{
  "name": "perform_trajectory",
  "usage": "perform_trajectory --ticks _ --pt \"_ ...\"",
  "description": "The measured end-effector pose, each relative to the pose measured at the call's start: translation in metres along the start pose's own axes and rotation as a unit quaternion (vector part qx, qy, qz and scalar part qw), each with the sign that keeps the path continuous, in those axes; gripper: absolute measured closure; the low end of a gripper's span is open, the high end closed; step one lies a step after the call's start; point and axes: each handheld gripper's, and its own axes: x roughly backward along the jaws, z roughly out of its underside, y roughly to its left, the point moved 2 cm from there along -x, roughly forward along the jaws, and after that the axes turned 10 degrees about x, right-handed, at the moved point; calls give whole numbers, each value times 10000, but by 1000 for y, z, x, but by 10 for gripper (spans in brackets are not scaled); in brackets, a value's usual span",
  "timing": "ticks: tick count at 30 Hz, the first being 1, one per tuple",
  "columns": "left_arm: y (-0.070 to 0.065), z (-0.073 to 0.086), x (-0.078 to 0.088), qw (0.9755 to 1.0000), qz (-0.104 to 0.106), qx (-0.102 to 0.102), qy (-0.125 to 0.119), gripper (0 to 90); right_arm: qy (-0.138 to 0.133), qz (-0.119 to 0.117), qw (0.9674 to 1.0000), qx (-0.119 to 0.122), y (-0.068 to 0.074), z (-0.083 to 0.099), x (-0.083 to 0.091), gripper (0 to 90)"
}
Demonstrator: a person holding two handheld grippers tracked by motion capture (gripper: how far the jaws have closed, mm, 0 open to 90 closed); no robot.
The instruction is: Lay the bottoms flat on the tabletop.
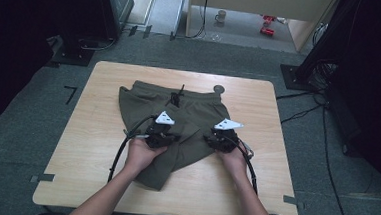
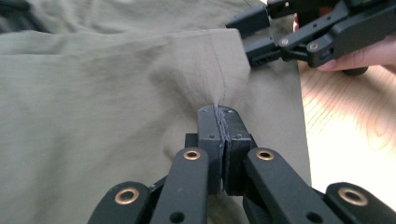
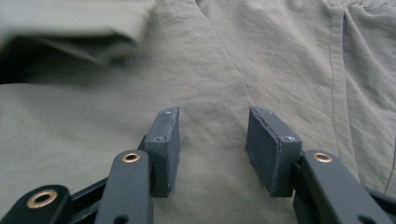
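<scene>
Pinching one pair of shorts (image 2: 116,93), left tongs (image 2: 219,114).

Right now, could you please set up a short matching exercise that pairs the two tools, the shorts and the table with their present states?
Things:
1. left tool
2. right tool
3. olive shorts
4. wooden table

States:
A. jaws apart, hovering over the fabric
B. pale, bearing the garment
C. jaws shut, pinching a fold of fabric
D. lying spread out, one leg folded over

Pairs: 1-C, 2-A, 3-D, 4-B
</scene>
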Motion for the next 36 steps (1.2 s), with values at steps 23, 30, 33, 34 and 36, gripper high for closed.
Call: perform_trajectory --ticks 23,30,33,34,36 --pt "48 7 98 9927 -437 565 -974 896 -1 25 10000 -19 -1 -2 -2 543" --pt "65 20 116 9893 -602 776 -1078 896 11 26 10000 -48 -1 -2 -3 542" --pt "72 24 122 9878 -658 870 -1108 896 11 17 10000 -35 -2 -2 -3 544" --pt "74 26 124 9873 -696 897 -1111 896 12 21 10000 -24 -2 -2 -3 545" --pt "80 29 129 9859 -753 960 -1147 896 -2 33 10000 -13 -3 -2 -2 549"
